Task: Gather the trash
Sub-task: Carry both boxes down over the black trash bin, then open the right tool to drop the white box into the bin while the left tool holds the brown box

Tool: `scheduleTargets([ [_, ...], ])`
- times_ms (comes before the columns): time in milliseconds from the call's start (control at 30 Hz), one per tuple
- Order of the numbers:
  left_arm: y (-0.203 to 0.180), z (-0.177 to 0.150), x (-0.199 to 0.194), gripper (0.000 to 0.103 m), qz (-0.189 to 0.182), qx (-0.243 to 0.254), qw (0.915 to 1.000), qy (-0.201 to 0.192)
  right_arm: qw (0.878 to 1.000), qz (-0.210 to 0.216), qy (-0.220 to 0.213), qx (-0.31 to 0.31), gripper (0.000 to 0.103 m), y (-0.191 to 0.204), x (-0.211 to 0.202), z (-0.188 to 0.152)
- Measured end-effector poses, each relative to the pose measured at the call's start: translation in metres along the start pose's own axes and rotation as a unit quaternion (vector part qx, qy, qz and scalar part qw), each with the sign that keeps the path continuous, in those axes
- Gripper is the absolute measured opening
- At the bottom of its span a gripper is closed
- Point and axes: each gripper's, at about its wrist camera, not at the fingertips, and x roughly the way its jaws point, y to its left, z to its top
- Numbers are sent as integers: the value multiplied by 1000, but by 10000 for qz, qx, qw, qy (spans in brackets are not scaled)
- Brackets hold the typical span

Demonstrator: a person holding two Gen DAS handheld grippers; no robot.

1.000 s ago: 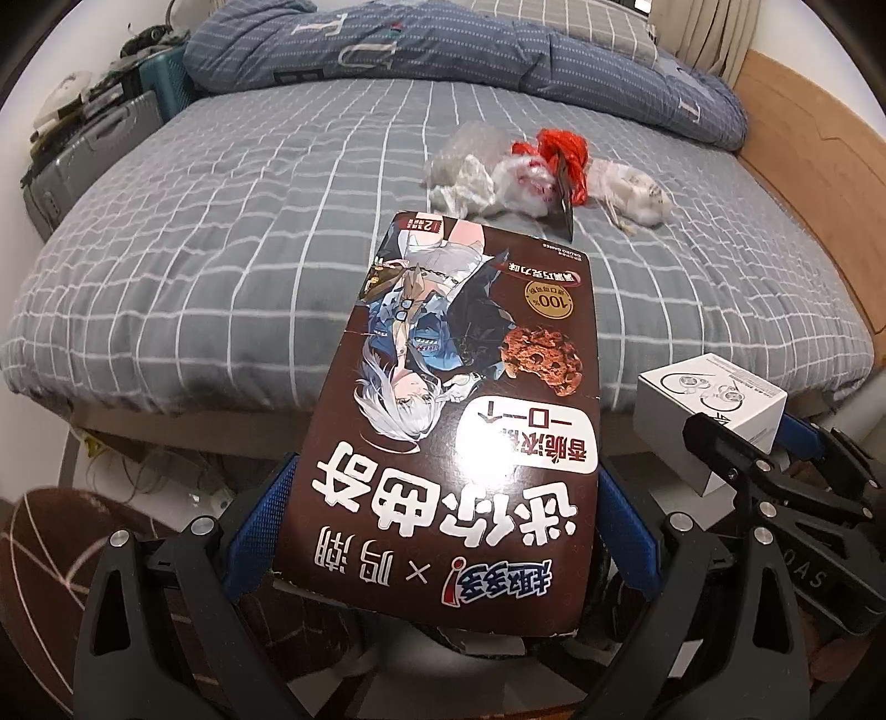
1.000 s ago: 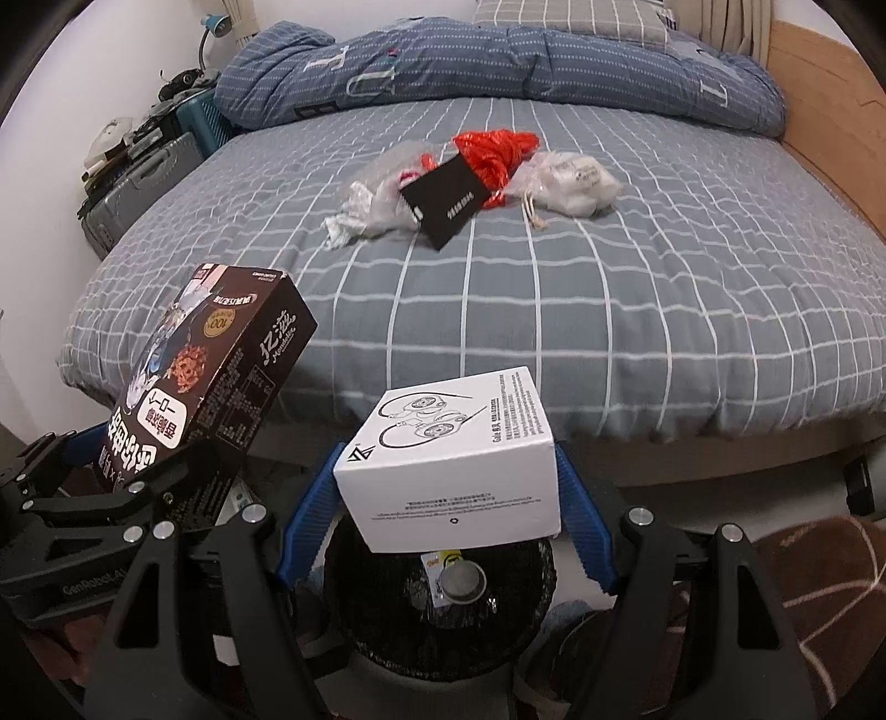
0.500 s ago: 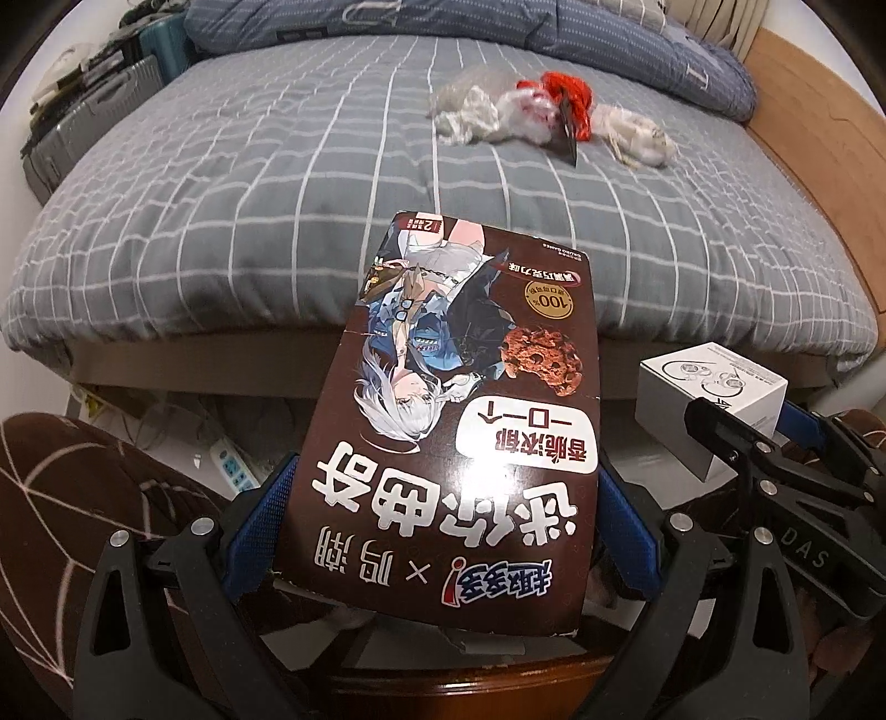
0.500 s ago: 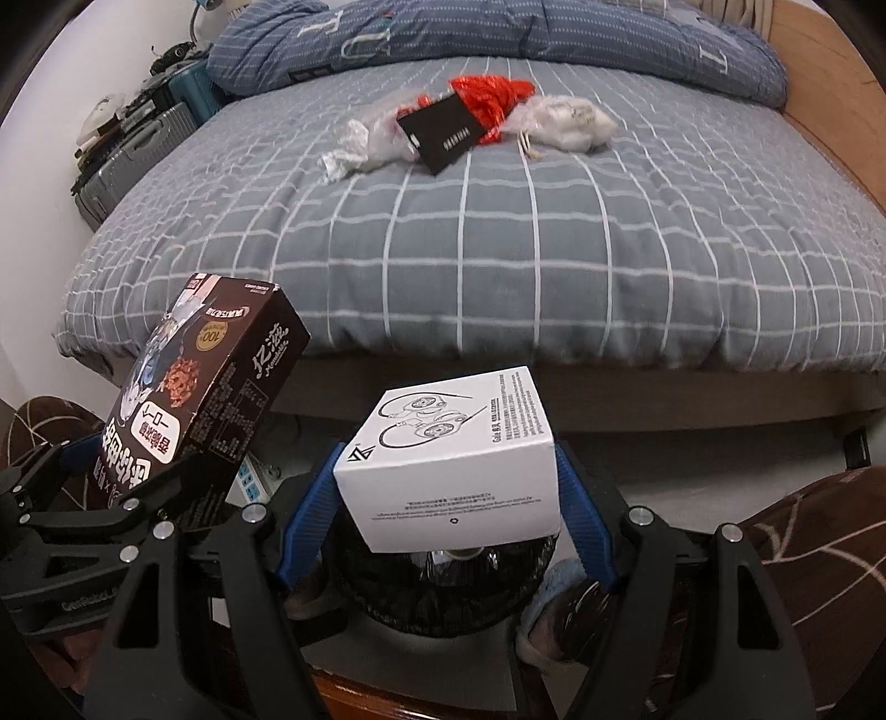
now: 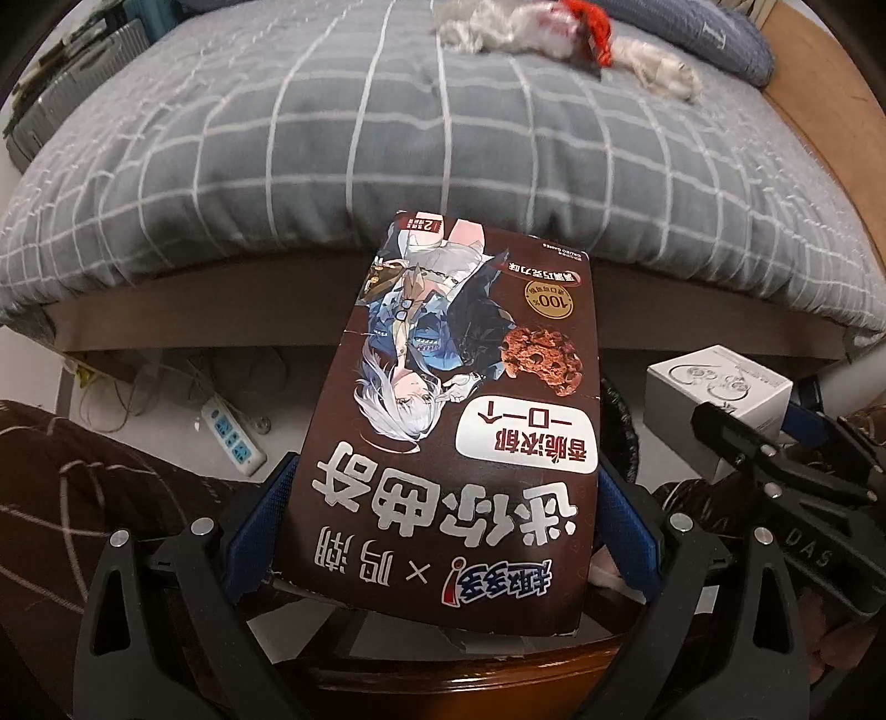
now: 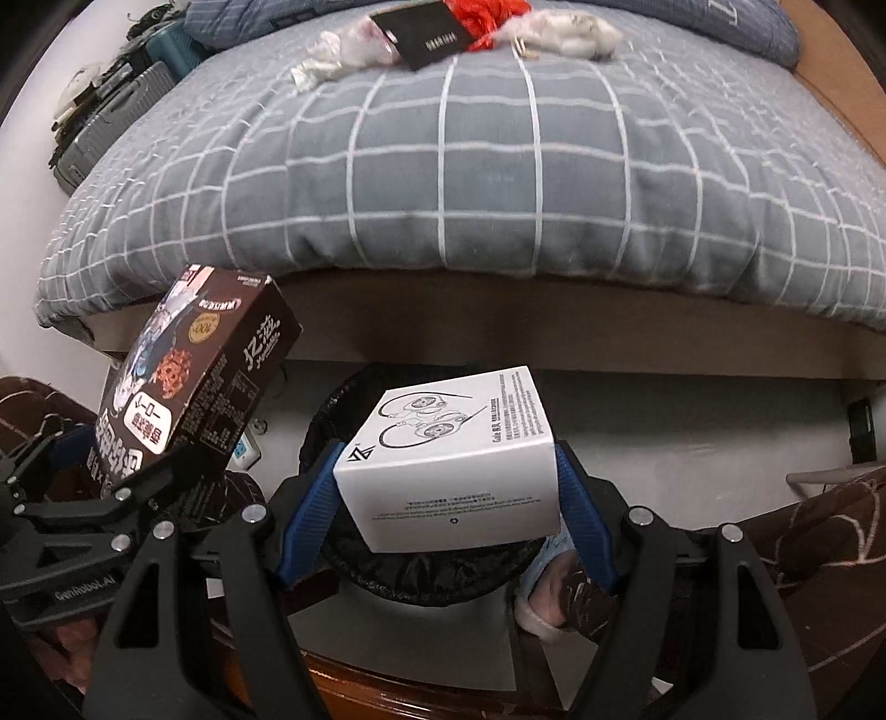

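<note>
Left wrist view: left tongs pinch a brown cookie box by its long sides, held off the foot of the bed, where loose wrappers lie far back. Right wrist view: right tongs clamp a white earphone box directly above the black-lined bin on the floor.

glossy cardboard cookie box, matt white carton, quilted cloth bedspread

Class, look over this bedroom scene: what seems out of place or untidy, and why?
A heap of rubbish lies on the grey checked bed: crumpled plastic wrappers, a black card and something red. A power strip and tangled cables lie loose on the floor under the bed's edge.
</note>
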Motion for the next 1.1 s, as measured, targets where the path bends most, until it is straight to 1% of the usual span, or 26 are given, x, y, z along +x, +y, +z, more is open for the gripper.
scheduleTargets([
  [300,19,4,28,94,151,-216,9995,194,9992,120,363,-115,71,17,31,7],
  [433,31,5,36,94,209,-308,9991,205,9987,165,465,-132,71,25,39,12],
  [533,38,4,39,94,331,-346,9987,162,9984,181,525,-130,71,30,45,14],
  [767,44,2,40,94,303,-444,9984,191,9979,230,601,-110,71,38,54,18],
  [833,43,2,40,94,285,-449,9984,210,9980,153,609,-105,72,39,55,19],
  [867,42,3,40,94,266,-453,9984,225,9981,136,598,-86,73,37,56,20],
  [933,39,2,43,95,224,-414,9986,239,9984,112,550,-6,87,34,54,20],
  [1100,29,1,51,95,179,-250,9990,338,9989,55,459,87,95,21,49,22],
])
